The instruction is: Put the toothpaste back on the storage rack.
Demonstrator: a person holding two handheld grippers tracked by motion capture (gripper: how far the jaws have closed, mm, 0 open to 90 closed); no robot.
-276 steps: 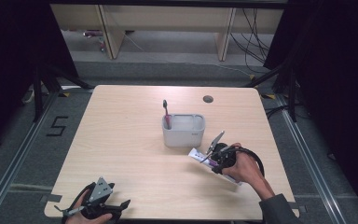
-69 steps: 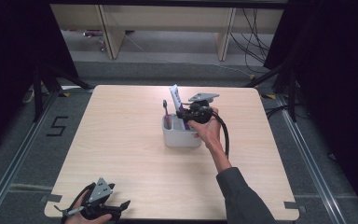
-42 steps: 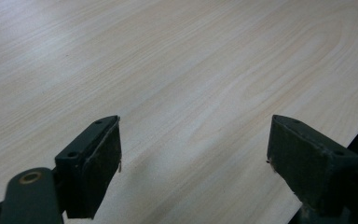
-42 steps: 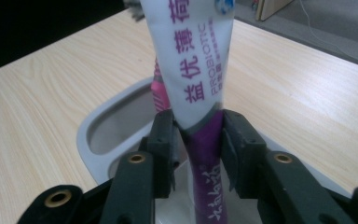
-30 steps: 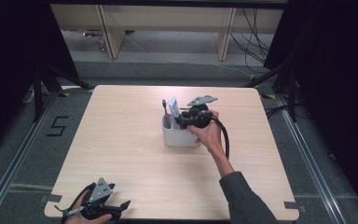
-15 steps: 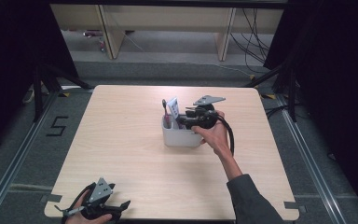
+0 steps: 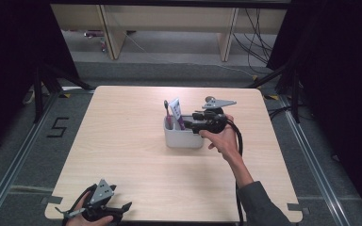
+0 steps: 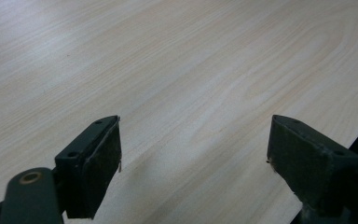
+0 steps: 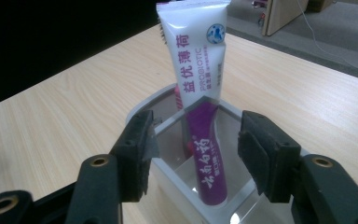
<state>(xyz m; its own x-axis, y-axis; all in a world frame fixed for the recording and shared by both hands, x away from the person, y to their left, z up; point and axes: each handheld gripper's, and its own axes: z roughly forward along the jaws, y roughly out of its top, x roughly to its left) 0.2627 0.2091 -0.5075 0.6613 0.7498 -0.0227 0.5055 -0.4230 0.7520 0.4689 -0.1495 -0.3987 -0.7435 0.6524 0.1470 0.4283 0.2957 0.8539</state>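
- Since nine seconds back, the toothpaste tube (image 9: 196, 84) has gone from the right tool's grip on the bare desk to standing inside the white holder (image 7: 184, 136); a second ago that tool was still tight against the tube at the holder's rim.
- Nearest the person, well short of the holder and at the desk's (image 7: 136, 165) front left corner, the left tool (image 7: 104, 210) lies in the left hand, in the same spot as in every earlier frame.
- Its jaws stand wide apart with nothing between them; the left gripper view looks over bare wood grain and the desk edge.
- Just right of the holder, the right tool (image 7: 194, 121) hovers at rim height, pointing across at it, held in the right hand (image 7: 224, 139).
- Its jaws have just been opening and now sit about half spread; in the right gripper view the pads (image 9: 142, 144) flank the tube's purple lower part without pressing on it.
- Inside the holder, the tube stands cap end down in the near compartment, its white crimped end leaning up and out above the rim.
- Behind the tube, on the holder's left side, a pink-handled toothbrush (image 7: 168, 113) stands upright.
- Beyond the holder, a small dark round object (image 7: 209, 99) lies near the desk's far edge, half hidden by the right tool's grey plate.
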